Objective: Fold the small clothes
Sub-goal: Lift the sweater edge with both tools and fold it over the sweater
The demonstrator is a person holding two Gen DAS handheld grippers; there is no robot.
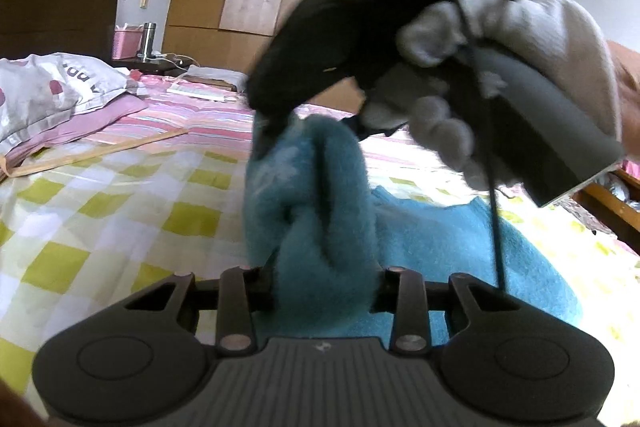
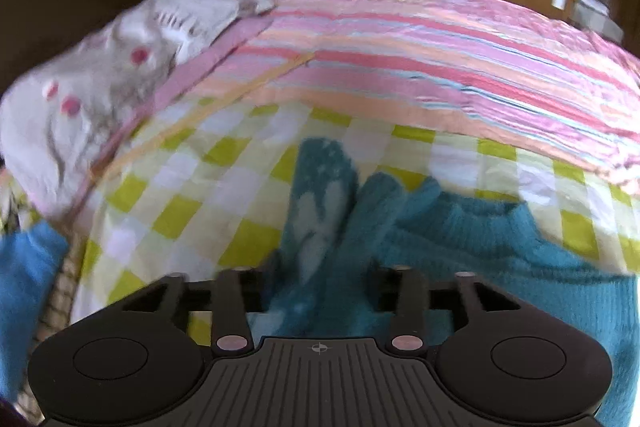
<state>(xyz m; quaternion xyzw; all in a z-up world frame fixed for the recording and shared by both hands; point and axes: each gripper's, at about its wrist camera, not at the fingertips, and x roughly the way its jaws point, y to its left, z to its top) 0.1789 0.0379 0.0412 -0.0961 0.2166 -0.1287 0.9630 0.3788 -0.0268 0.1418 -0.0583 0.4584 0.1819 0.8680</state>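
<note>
Fingers of the left gripper (image 1: 324, 287) are clamped on a raised fold of the teal sweater (image 1: 312, 211), which bunches up between them. Likewise, the right gripper (image 2: 320, 287) pinches a patterned fold of that sweater (image 2: 500, 251). Beyond both, the garment's body lies on the bed (image 2: 192, 195), over the green-checked sheet; farther off lies a striped pink blanket (image 2: 400, 67).
</note>
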